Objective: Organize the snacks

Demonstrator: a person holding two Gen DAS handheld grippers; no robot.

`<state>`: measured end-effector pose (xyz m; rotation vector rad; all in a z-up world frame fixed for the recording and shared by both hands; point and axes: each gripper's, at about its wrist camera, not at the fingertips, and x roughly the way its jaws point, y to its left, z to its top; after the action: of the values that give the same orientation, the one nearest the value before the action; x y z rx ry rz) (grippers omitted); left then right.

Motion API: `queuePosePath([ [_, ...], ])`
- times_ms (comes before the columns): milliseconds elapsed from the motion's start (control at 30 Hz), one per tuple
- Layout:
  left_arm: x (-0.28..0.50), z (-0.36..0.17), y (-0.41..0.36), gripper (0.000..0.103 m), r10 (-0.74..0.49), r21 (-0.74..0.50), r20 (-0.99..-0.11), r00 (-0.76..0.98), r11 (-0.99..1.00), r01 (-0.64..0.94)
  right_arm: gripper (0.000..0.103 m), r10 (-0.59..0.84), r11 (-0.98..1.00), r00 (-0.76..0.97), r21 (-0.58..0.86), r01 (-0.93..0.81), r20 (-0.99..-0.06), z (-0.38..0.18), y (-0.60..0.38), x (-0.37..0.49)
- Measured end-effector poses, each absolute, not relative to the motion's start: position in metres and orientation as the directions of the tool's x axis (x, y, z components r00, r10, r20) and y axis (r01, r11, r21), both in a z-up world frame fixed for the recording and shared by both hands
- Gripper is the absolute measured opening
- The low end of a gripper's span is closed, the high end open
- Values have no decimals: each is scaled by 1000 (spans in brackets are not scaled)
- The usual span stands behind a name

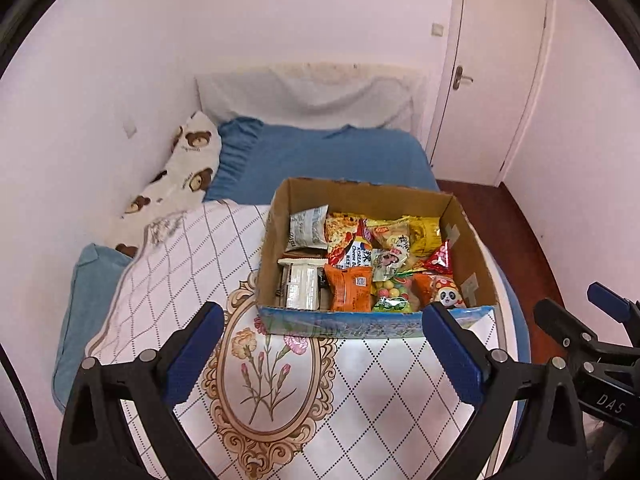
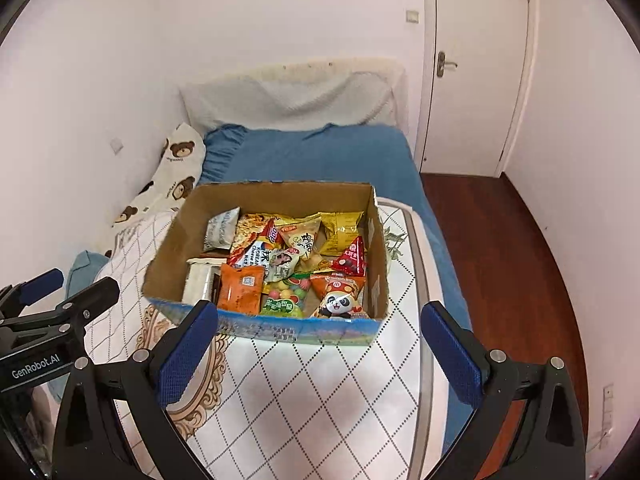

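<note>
Right wrist view is showing the snacks (image 2: 292,268) lying heaped in an open box (image 2: 264,196) on the bed (image 2: 320,384). They are looking light, crinkly and slippery, some likely crushable, so pinching a sealed edge seems safest. The right gripper (image 2: 320,344) and left gripper (image 1: 324,344) are hovering just short of the box, jaws spread wide, holding nothing.

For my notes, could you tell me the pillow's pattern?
White pillow with brown bears; left wrist view.
</note>
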<state>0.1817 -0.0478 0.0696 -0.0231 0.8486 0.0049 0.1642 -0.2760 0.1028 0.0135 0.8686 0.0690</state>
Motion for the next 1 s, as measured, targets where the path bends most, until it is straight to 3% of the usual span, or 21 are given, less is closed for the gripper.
queuePosePath([
  [533, 112, 102, -54, 102, -4, 5, -699, 715, 1000, 9, 103, 21, 999, 759, -12, -38, -651, 162, -277, 74],
  [1000, 109, 104, -58, 102, -1, 9, -663, 749, 1000, 10, 103, 11, 1000, 759, -10, -22, -652, 160, -279, 65],
])
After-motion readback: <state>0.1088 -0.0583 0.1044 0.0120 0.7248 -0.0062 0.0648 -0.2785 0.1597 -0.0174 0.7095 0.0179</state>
